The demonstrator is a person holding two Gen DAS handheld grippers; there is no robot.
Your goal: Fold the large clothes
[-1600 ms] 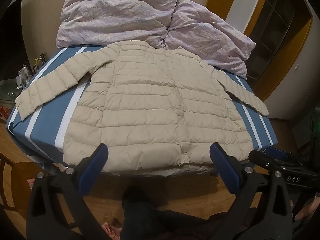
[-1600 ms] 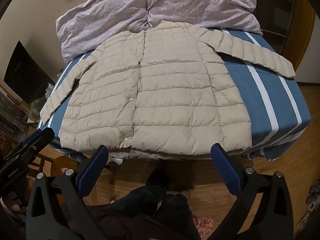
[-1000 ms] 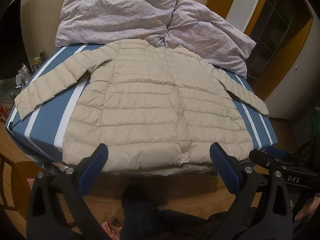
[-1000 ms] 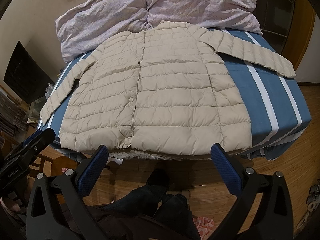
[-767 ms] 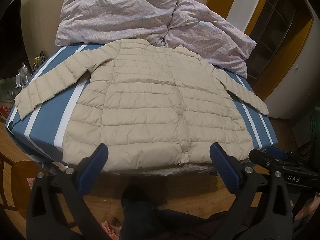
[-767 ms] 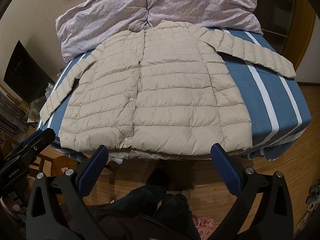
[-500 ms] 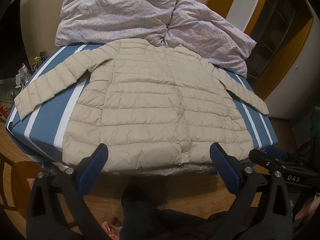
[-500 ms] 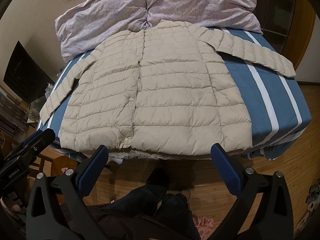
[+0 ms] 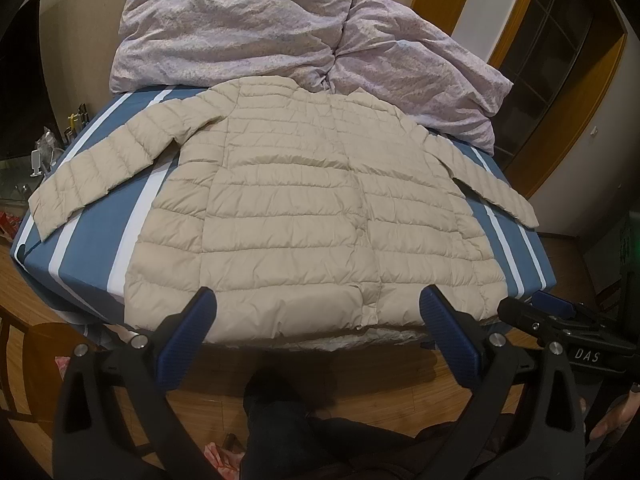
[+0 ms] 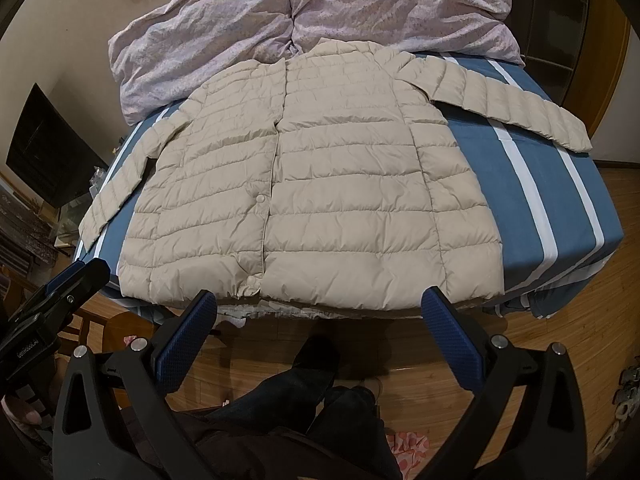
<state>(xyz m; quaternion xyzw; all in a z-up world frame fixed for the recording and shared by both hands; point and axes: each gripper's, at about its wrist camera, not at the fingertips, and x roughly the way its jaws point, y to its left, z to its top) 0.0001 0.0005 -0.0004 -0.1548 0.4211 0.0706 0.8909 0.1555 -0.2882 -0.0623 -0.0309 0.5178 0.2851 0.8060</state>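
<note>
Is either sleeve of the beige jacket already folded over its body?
No: the jacket lies flat with both sleeves spread out on the striped bed.

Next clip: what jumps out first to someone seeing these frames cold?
A beige puffer jacket lies spread flat, front up, sleeves out to both sides, covering most of a blue-and-white striped bed. Behind its collar sits a rumpled lilac duvet. Both grippers, left and right, hang open short of the hem, touching nothing.
</note>
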